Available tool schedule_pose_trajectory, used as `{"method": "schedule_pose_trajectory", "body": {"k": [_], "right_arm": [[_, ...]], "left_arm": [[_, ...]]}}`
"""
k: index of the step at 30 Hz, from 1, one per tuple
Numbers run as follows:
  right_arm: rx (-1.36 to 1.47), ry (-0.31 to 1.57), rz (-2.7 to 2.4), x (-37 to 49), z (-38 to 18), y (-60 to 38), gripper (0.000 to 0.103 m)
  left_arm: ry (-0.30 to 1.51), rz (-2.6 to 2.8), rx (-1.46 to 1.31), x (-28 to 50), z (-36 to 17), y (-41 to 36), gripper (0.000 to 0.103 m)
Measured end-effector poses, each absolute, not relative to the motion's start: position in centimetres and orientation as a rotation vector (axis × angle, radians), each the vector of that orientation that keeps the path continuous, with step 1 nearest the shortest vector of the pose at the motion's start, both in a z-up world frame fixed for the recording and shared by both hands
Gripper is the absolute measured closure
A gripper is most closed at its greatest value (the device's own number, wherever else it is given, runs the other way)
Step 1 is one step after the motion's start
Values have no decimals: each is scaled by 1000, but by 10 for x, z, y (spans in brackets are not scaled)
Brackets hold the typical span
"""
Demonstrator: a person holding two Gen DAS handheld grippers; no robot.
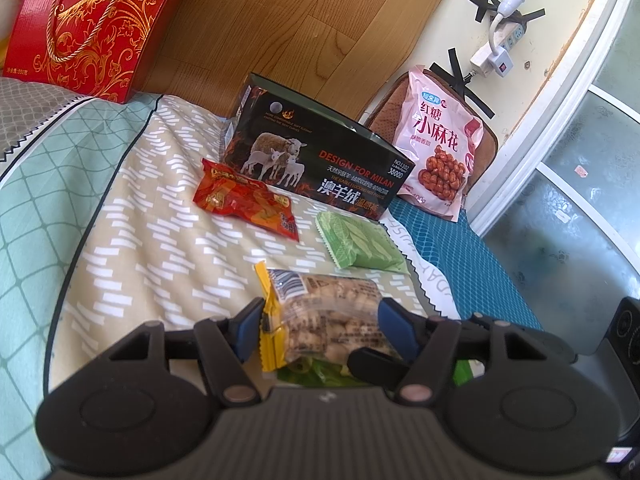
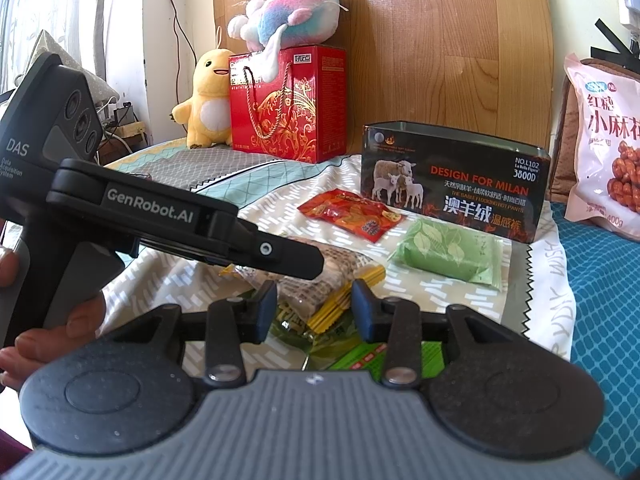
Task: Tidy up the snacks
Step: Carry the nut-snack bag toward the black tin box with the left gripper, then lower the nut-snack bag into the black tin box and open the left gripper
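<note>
My left gripper [image 1: 320, 326] is closed around a clear snack pack with yellow ends [image 1: 328, 316], its blue pads on both sides of it; in the right wrist view the left gripper [image 2: 304, 264] reaches over that pack [image 2: 320, 280]. My right gripper [image 2: 314, 306] is open just before the pack's yellow end, above a green packet [image 2: 344, 348]. A red snack packet [image 1: 248, 200] [image 2: 352, 216] and a green leaf-print packet [image 1: 360, 242] [image 2: 452, 252] lie on the bed before an open black sheep-print box [image 1: 316, 160] [image 2: 456, 188].
A large pink snack bag [image 1: 440, 140] [image 2: 604, 148] leans at the right against a brown cushion. A red gift box [image 1: 88, 28] [image 2: 288, 104] stands at the headboard with plush toys [image 2: 208, 100]. A blue mat [image 1: 480, 252] covers the bed's right edge.
</note>
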State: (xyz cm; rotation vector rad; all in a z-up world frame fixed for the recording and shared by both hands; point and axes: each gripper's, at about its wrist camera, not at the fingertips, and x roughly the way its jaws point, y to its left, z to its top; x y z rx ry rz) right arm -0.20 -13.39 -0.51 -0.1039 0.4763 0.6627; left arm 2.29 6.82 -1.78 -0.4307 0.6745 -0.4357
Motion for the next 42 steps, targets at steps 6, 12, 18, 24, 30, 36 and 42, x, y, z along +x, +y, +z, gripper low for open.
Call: {"method": "schedule_pose_trajectory", "body": {"k": [6, 12, 18, 24, 30, 36, 42], "right_arm": [[-104, 475, 661, -3, -5, -133, 61], [-91, 476, 662, -1, 0, -135, 71], [-32, 433, 646, 23, 29, -149, 72], [-52, 337, 539, 86, 58, -163, 72], [-45, 369, 460, 161, 58, -162, 67], [84, 377, 477, 138, 50, -205, 67], [186, 557, 570, 83, 16, -244, 67]], "left_arm": [[674, -436, -431, 22, -17, 67, 41], [674, -453, -435, 21, -11, 67, 42], [601, -518, -447, 46, 29, 67, 42], [530, -534, -352, 117, 78, 34, 43], [553, -416, -308, 191, 73, 10, 38], [536, -435, -363, 162, 67, 30, 39], [633, -542, -441, 99, 45, 50, 39]]}}
